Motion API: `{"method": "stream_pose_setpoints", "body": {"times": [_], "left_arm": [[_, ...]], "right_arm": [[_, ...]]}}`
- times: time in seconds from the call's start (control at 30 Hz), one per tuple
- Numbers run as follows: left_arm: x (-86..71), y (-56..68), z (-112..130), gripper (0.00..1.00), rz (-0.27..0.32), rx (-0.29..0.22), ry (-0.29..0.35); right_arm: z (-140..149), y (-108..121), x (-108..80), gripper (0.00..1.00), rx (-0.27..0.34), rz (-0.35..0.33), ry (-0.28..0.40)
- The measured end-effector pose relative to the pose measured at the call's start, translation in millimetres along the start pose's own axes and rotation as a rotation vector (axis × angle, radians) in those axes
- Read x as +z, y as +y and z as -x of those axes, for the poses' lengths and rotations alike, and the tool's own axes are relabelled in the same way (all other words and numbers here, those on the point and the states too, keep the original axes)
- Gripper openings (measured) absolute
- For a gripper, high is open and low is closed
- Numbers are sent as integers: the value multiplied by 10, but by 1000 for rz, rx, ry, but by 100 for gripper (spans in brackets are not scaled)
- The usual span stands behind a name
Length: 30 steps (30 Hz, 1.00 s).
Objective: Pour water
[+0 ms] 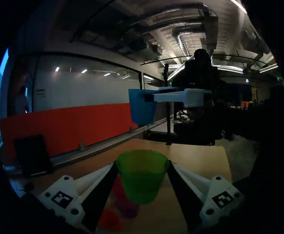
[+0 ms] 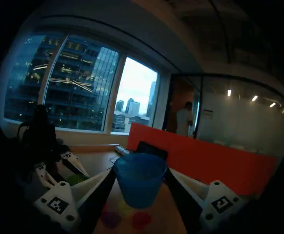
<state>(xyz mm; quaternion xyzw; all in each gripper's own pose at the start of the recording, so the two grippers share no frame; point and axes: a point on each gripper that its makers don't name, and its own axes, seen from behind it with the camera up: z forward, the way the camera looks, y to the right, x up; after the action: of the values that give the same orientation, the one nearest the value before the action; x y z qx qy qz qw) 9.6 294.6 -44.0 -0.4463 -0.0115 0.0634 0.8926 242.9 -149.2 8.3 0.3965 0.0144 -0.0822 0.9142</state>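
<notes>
Dim open office is stretching behind. An orange partition (image 1: 64, 128) is running along the far edge of the wooden bench (image 1: 198, 156). In the right gripper view a big window (image 2: 83, 93) is glowing with city towers left of that partition.

Left hand-held gripper (image 1: 142, 165) is clamping the green cup (image 1: 142, 177), both fingers pressing its sides just under the rim. The cup is sitting upright, held above the bench in front of the orange partition. Can't tell whether anything is in it.

Right hand-held gripper (image 2: 140, 169) is squeezing the blue cup (image 2: 140, 181) the same way, upright, a finger on each side, with the orange partition lying behind it and to the right.

In the left gripper view that blue cup is hanging higher up, off the right end of the orange partition, gripped by a white gripper body reaching in from the right. A dark shape (image 1: 200, 78) behind it is too dim to make out. In the right gripper view the left gripper is showing farther off, low and left of the partition, with the green cup between its fingers.

Coloured round spots (image 2: 141, 219), red, purple and yellowish, are lying on the bench under the cups, nearer than the partition. A dark flat device (image 1: 32, 154) is standing just in front of the partition. A person (image 2: 184, 117) is standing beyond the partition by a glass wall (image 2: 243, 121).
</notes>
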Motion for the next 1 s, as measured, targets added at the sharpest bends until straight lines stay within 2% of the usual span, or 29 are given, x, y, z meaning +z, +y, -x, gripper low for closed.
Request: {"method": "stream_pose_setpoints", "body": {"times": [0.1, 0.2, 0.7, 1.0], "left_arm": [[-44, -51, -12, 88, -12, 4, -2], [-91, -109, 4, 88, -28, 10, -8], [-452, -487, 225, 88, -130, 16, -67], [-669, -677, 399, 88, -180, 19, -115]], "right_arm": [[39, -19, -8, 91, 64, -15, -7], [136, -23, -19, 91, 92, -21, -21], [757, -80, -85, 92, 126, -49, -119], [1036, -108, -119, 92, 112, -67, -169]]}}
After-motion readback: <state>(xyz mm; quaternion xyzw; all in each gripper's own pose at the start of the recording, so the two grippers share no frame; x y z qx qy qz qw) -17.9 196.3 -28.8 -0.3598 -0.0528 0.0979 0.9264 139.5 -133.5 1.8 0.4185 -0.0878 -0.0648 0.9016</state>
